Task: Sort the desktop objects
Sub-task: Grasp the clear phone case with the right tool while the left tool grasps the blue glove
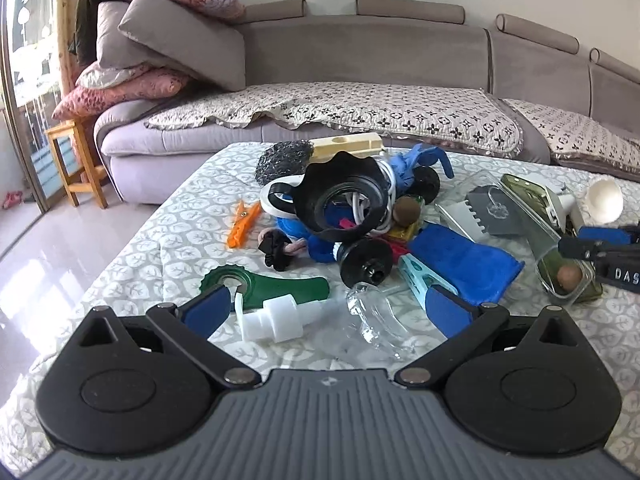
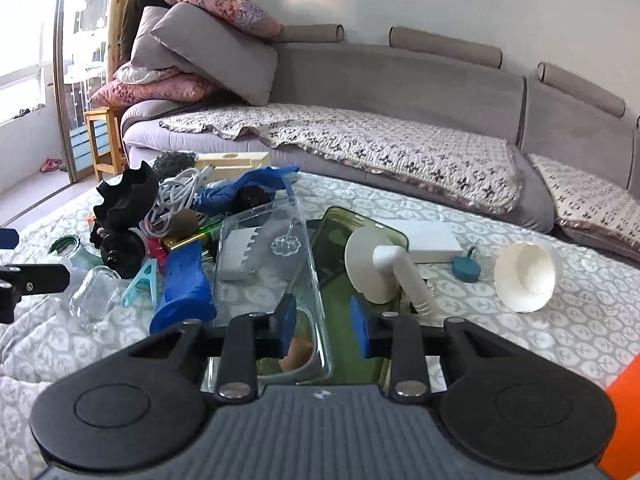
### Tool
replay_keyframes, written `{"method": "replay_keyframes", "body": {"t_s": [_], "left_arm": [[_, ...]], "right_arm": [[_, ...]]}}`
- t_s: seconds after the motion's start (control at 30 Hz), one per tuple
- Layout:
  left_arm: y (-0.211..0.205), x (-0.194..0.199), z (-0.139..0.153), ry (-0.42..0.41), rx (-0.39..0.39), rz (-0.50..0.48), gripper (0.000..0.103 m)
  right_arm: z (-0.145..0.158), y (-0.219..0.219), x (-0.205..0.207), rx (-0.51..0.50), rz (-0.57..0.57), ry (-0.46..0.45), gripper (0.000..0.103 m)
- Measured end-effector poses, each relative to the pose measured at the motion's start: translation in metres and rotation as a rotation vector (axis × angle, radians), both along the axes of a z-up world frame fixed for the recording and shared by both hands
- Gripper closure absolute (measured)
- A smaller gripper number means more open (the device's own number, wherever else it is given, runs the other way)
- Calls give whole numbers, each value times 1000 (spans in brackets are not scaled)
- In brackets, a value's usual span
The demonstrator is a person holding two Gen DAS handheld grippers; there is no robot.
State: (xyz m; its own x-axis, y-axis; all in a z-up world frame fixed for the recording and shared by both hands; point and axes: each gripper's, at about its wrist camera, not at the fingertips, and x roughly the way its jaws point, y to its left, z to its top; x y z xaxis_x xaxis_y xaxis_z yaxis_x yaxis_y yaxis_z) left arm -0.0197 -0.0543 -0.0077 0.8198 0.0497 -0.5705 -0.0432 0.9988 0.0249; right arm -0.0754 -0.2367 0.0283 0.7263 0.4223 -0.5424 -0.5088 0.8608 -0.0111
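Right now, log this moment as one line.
task: sort desktop objects | left gripper: open, over white fitting | right gripper: open, astride clear case edge | pile: unsorted

Bright daylight came from the tall glass door (image 1: 24, 80) on the left, which was blown out white. Glare lay on the glossy tiled floor (image 1: 52, 264). Shadows were soft. Fisheye distortion bent the long grey fabric sofa (image 2: 400, 76) at the edges. The right view looked slightly blurred.
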Motion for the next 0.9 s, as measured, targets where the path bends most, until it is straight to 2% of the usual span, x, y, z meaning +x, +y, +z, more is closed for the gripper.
{"method": "replay_keyframes", "body": {"t_s": [0.13, 0.23, 0.33, 0.5, 0.63, 0.67, 0.73, 0.83, 0.9], "left_arm": [[1, -1, -4, -17, 19, 13, 0], [-2, -2, -9, -30, 24, -4, 0], [-9, -3, -9, -36, 5, -48, 0], [-41, -6, -3, -64, 8, -158, 7], [-69, -5, -7, -69, 68, -216, 19], [-73, -5, -8, -64, 73, -221, 21], [-79, -2, -10, -54, 86, -227, 34], [-82, 3, -10, -39, 85, -231, 44], [-82, 5, -11, -32, 88, -231, 47]], "right_arm": [[-6, -1, 2, 4, 2, 53, 75], [-5, -5, 2, 10, 1, 57, 75], [-4, -9, 5, 25, -5, 68, 75], [-5, -14, 9, 46, -9, 81, 75], [-7, -13, 11, 51, 9, 92, 74], [-7, -14, 11, 53, 14, 94, 74], [-7, -14, 11, 48, 26, 92, 74], [-6, -15, 12, 52, 34, 93, 74], [-7, -15, 13, 47, 38, 94, 73]]}}
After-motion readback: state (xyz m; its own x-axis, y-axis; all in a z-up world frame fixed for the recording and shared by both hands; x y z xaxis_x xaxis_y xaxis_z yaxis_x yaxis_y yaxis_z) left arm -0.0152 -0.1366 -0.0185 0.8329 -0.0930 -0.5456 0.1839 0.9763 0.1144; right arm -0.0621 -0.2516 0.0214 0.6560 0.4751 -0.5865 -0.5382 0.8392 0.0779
